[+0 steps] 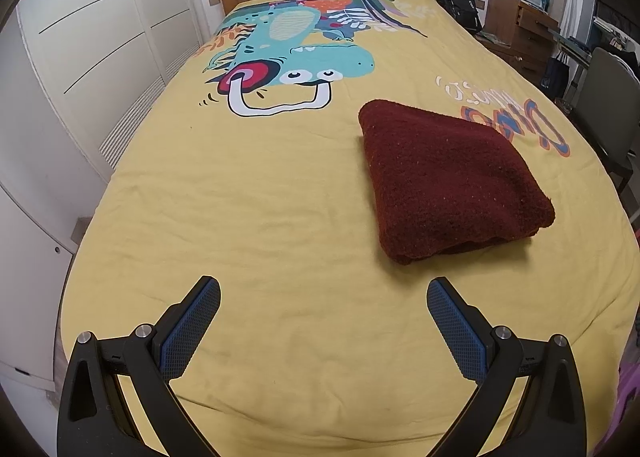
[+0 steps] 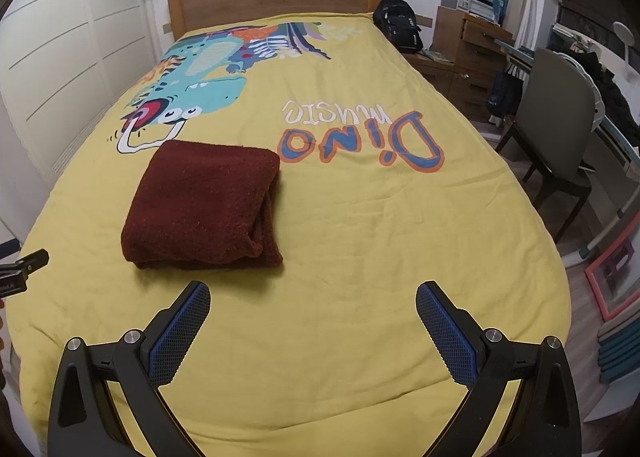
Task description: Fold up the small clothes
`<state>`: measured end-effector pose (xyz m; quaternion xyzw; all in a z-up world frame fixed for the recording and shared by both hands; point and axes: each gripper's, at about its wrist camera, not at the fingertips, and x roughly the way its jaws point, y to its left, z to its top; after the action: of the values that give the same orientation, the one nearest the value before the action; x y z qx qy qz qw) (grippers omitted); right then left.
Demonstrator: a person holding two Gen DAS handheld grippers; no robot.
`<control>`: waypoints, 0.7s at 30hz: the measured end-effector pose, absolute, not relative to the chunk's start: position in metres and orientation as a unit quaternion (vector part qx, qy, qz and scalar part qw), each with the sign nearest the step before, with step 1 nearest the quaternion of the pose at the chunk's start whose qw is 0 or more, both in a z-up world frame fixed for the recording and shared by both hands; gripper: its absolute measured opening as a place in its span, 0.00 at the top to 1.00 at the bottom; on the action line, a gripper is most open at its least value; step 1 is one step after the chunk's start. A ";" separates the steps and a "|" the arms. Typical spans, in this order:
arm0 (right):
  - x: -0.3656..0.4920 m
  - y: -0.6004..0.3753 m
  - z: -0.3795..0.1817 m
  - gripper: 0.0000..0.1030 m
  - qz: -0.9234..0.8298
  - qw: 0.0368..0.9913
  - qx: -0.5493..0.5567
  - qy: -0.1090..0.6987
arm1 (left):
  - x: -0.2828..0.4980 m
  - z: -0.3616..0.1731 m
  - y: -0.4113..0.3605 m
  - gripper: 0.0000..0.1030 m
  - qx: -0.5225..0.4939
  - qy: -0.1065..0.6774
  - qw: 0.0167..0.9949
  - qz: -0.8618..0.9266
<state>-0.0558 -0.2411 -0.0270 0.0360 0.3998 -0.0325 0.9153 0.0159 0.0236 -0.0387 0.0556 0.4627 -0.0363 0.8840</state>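
Left tool and right tool: both spread wide, empty, hovering over the near bed. Dark red garment folded into a compact block, mid-bed, probably parked there as finished. Layered open edges facing right and near; plenty of bare yellow cover all around for approach.

Both wrist views above shared bed
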 end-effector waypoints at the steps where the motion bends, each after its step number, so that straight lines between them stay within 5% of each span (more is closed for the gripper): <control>1: -0.056 -0.241 -0.027 0.00 -0.032 0.915 0.036 0.401 | 0.016 -0.039 0.023 0.01 0.057 0.463 0.884 -0.036; 21: -0.054 -0.240 -0.029 0.00 -0.028 0.912 0.030 0.409 | 0.018 -0.043 0.021 0.01 0.058 0.471 0.879 -0.042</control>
<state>-0.0538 -0.2401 -0.0289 0.0295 0.4087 -0.0283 0.9117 0.0175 0.0212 -0.0427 0.0584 0.4710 -0.0423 0.8792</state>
